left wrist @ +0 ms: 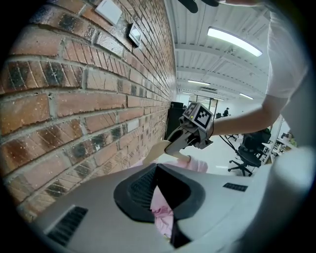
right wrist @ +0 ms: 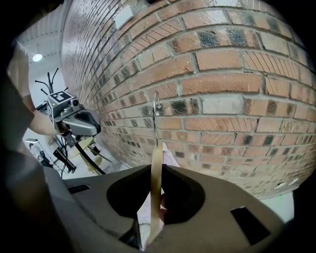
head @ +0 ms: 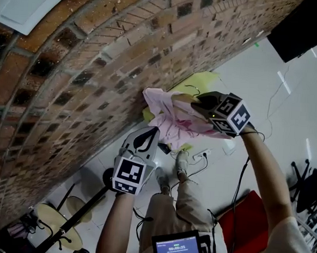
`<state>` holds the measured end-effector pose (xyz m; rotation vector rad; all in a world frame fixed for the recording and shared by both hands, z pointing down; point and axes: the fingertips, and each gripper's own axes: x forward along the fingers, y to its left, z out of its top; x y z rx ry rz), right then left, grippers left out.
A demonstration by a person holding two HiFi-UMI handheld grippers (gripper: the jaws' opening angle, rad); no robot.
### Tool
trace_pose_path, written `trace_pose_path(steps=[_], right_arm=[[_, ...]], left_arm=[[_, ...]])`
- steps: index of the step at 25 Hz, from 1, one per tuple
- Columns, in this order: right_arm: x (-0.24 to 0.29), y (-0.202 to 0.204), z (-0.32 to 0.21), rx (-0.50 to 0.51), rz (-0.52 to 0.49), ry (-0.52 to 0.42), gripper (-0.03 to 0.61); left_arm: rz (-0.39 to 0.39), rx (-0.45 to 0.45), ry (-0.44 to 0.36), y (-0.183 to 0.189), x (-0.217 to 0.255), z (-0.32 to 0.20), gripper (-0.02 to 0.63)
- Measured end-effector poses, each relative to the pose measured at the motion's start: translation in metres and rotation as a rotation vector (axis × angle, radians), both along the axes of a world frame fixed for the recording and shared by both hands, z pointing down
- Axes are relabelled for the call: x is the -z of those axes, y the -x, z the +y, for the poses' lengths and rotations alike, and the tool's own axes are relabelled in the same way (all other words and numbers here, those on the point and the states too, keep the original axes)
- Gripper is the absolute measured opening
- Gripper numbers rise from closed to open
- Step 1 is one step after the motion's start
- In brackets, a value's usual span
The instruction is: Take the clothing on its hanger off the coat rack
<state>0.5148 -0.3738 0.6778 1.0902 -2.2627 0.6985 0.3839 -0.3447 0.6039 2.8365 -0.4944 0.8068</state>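
The right gripper (right wrist: 154,222) has its jaws pinched tight on the wooden hanger (right wrist: 156,168), held up close to the brick wall (head: 87,63). The left gripper (left wrist: 163,217) has its jaws closed on a fold of the pink clothing (head: 167,121), which hangs from the hanger beside that wall.

The clothing (head: 172,121) is showing pale pink, and its hanger (right wrist: 156,183) light wooden tan. The brick wall (head: 69,78) is running red-brown with scattered black bricks and grey mortar. The left hand-held gripper (head: 148,134) and the right hand-held gripper (head: 196,102) are showing grey, each carrying a cube of black-and-white square markers. Towards 4 o'clock in the head view, a red object (head: 246,225) is lying on the white floor (head: 280,105).
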Motion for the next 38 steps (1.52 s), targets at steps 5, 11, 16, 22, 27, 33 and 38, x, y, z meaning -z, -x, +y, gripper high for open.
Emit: trace_pose_path(steps=[5,11,16,22,27,33,38], right_arm=[[-0.027,0.000,-0.011,-0.027,-0.047,0.010,0.034],[-0.060,0.000,-0.014,-0.059,-0.121,0.037,0.034],[-0.084,-0.007,-0.019,-0.104,-0.182,0.043,0.034],[-0.107,-0.013,-0.019,-0.128,-0.229,0.043,0.034],[-0.124,-0.013,-0.014,-0.104,-0.253,0.061,0.034],[-0.138,-0.003,-0.008,0.013,-0.267,0.063,0.032],[-0.155,0.005,-0.009,0.091,-0.256,0.099,0.034]], left_arm=[[-0.019,0.010,0.007,0.006,-0.021,-0.015,-0.017],[-0.042,0.018,0.027,0.009,-0.048,-0.023,-0.017],[-0.055,0.013,0.043,0.001,-0.073,-0.025,-0.017],[-0.062,0.009,0.075,-0.009,-0.100,-0.021,-0.017],[-0.088,0.003,0.092,-0.013,-0.118,-0.019,-0.017],[-0.106,0.014,0.104,-0.011,-0.132,-0.019,-0.017],[-0.125,0.029,0.119,-0.007,-0.148,-0.019,-0.017]])
